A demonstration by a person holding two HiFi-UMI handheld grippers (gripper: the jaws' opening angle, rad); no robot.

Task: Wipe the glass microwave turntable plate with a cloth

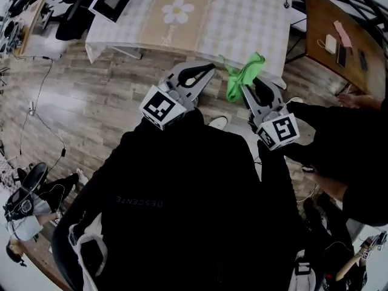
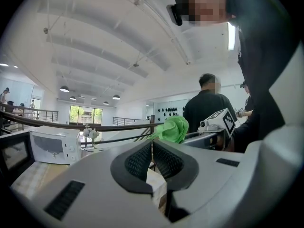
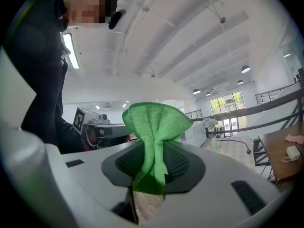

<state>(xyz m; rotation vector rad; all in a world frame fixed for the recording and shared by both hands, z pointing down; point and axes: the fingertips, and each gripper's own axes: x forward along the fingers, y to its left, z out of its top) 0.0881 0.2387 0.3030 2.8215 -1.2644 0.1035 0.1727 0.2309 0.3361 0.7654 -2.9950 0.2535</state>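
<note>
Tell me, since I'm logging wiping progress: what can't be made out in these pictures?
- Turntable plate: in no view; the head view's top edge cuts off the table, and the microwave in the left gripper view is too small to see inside.
- Floor under the person: head view, hidden by the black jacket.
- Items on the brown desk: head view, too small to name.

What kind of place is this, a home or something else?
Probably a large open studio or workshop hall, not a home: a high white ceiling with pendant lamps, a long railing, and a microwave set out on a table.
</note>
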